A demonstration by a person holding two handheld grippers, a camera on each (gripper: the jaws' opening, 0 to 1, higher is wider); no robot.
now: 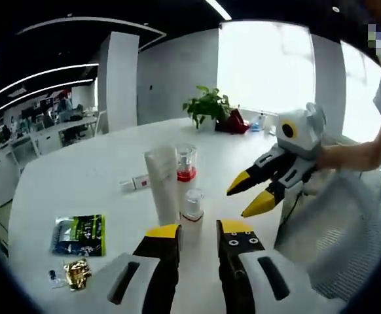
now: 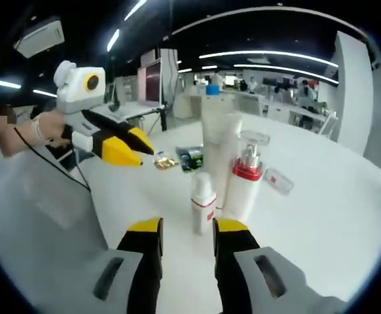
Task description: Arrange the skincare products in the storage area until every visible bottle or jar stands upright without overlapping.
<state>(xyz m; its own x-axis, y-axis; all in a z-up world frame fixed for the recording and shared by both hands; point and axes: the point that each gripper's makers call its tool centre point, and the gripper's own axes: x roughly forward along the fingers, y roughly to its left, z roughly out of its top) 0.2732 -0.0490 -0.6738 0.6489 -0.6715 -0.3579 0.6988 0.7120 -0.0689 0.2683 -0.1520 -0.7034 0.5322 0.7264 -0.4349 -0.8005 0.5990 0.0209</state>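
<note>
Your three skincare products stand upright in a tight cluster near the middle of the white table: a tall white tube, a clear pump bottle with a red band, and a small white bottle nearest you. They sit just beside one another, perhaps touching. Your left gripper and right gripper both aim at the small bottle, jaws parted and grasping nothing. Close in carelessly and you could knock it into the tube and topple the group. A flat tube and sachets lie apart. No label is readable.
</note>
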